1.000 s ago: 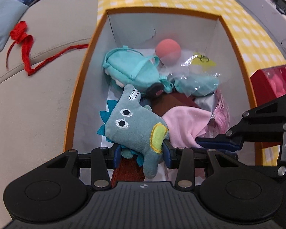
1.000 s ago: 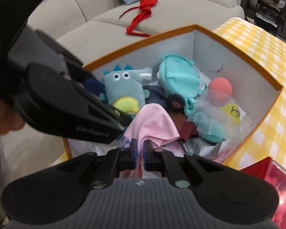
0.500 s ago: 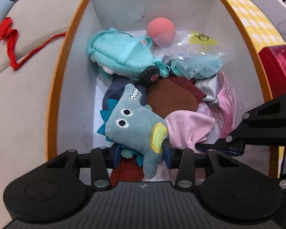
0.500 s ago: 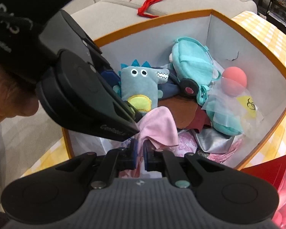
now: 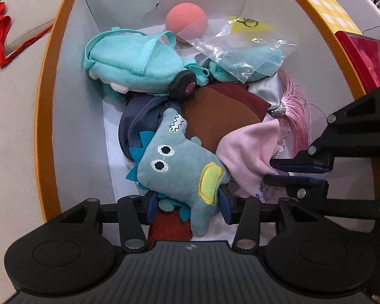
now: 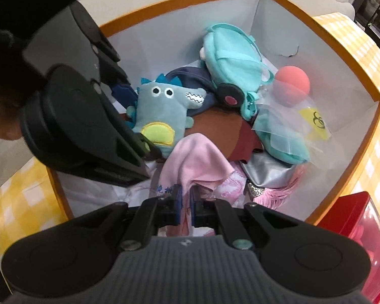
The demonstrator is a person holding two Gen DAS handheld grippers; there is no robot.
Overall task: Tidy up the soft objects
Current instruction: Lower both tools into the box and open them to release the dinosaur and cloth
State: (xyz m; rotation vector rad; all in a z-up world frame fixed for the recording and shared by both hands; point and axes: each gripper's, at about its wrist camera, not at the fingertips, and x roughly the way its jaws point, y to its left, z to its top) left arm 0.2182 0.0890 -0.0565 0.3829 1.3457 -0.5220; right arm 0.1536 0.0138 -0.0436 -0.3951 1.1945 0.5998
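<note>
The box [image 5: 45, 116] on the yellow-checked desk [image 6: 377, 116] already holds most of the soft things: a teal plush bag [image 5: 131, 63] at 11 o'clock, a coral ball [image 5: 185, 20] at 12, a bagged teal item [image 5: 243, 58] at 1, brown cloths [image 5: 210, 121] at centre.

The left gripper [image 5: 187, 202] has the dinosaur plush [image 5: 179, 167] down at 6 o'clock in the box. Its jaws have just been opening, the plush between them but apparently slack, so I judge it released. The right gripper [image 6: 186, 202] is clenched on the pink cloth [image 6: 197, 162], which sits at 4 o'clock in the left wrist view and is not yet let go.

A red ribbon [image 5: 0, 38] on the sofa [image 5: 12, 126] at 10 o'clock may be left.

Compared with a second ago, both grippers sit lower in the box, and the left jaws are wider.
</note>
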